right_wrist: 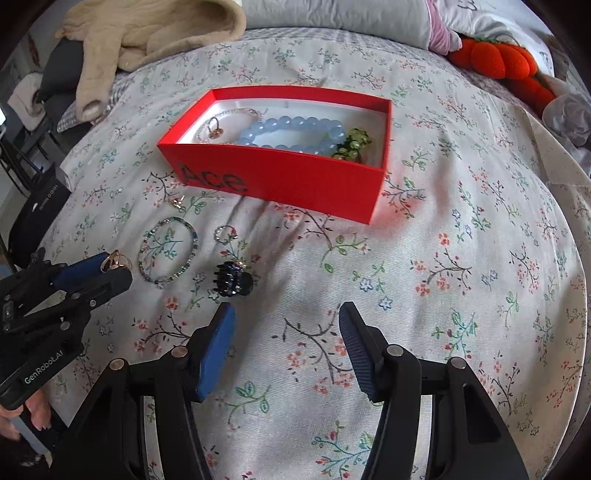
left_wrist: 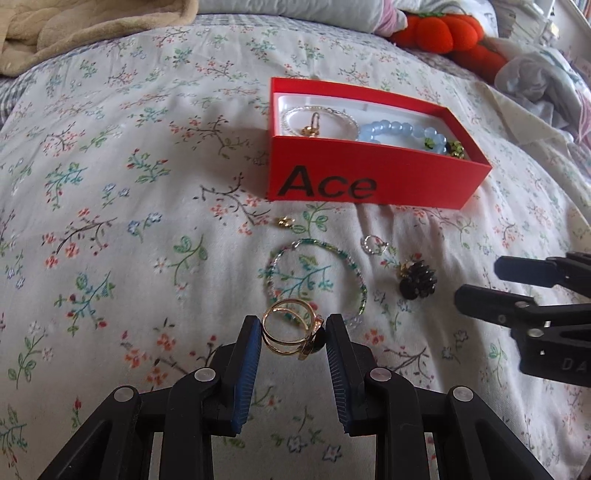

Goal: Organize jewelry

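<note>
My left gripper (left_wrist: pixel 293 332) is shut on a gold ring with a dark stone (left_wrist: pixel 293 334), held above the floral bedspread; it also shows in the right wrist view (right_wrist: pixel 114 263). A red "Ace" box (left_wrist: pixel 373 181) lies ahead with a blue bead bracelet (left_wrist: pixel 402 132), a pearl strand (left_wrist: pixel 295 114) and green beads inside. On the bedspread lie a green beaded bracelet (left_wrist: pixel 317 277), a small silver ring (left_wrist: pixel 373 244), a black hair claw (left_wrist: pixel 417 282) and a gold earring (left_wrist: pixel 285 222). My right gripper (right_wrist: pixel 286 325) is open and empty, just right of the hair claw (right_wrist: pixel 233 282).
A beige blanket (right_wrist: pixel 147 33) lies at the back left. An orange plush pumpkin (right_wrist: pixel 495 59) and pillows sit at the back right. A black device (right_wrist: pixel 40 206) lies at the bed's left edge.
</note>
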`<state>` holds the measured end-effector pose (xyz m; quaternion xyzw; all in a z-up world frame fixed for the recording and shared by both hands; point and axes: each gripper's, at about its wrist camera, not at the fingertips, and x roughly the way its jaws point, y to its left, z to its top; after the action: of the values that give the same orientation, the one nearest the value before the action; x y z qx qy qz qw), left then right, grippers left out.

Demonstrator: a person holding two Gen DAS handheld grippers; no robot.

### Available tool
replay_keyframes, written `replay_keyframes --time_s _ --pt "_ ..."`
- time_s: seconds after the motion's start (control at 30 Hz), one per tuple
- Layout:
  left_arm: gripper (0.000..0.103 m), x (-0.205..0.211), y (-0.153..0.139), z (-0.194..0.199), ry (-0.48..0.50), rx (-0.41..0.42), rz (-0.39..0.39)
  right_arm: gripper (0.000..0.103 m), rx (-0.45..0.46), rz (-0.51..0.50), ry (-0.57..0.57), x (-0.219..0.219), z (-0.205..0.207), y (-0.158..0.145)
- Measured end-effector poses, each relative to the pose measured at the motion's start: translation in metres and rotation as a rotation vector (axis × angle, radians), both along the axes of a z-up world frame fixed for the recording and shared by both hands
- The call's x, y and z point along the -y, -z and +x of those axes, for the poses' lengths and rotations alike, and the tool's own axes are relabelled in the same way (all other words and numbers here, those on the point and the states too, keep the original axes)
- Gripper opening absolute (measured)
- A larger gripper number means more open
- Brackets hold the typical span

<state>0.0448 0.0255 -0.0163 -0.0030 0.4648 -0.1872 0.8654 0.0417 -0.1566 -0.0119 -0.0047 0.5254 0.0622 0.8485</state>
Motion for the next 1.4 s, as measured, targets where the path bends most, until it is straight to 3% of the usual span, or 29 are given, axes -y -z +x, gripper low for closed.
replay_keyframes --time_s 0.37,0.63,0.7,0.77,1.07,1.4 --pt "0.03 -0.035 0.016 0.004 -0.043 -0.035 -0.039 0.059 0.029 -0.027 -0.051 -0.033 0.016 0.016" --pt "0.03 -0.038 0.018 0.007 -0.038 -0.036 -0.056 0.03 0.043 -0.038 -0.063 -0.038 0.023 0.014" --pt "0.03 -0.038 0.018 0.008 -0.037 -0.036 -0.057 0.018 0.028 -0.011 -0.07 -0.034 0.022 0.012" --pt "0.03 -0.038 0.018 0.009 -0.04 -0.038 -0.057 0.014 0.008 0.009 -0.072 -0.032 0.022 0.011" --pt "0.03 -0.038 0.013 0.013 -0.046 -0.045 -0.036 0.014 -0.014 0.056 -0.05 -0.02 0.019 -0.002" --pt "0.03 -0.031 -0.014 0.017 -0.045 -0.009 -0.044 0.014 0.029 0.107 0.027 0.009 0.022 -0.033"
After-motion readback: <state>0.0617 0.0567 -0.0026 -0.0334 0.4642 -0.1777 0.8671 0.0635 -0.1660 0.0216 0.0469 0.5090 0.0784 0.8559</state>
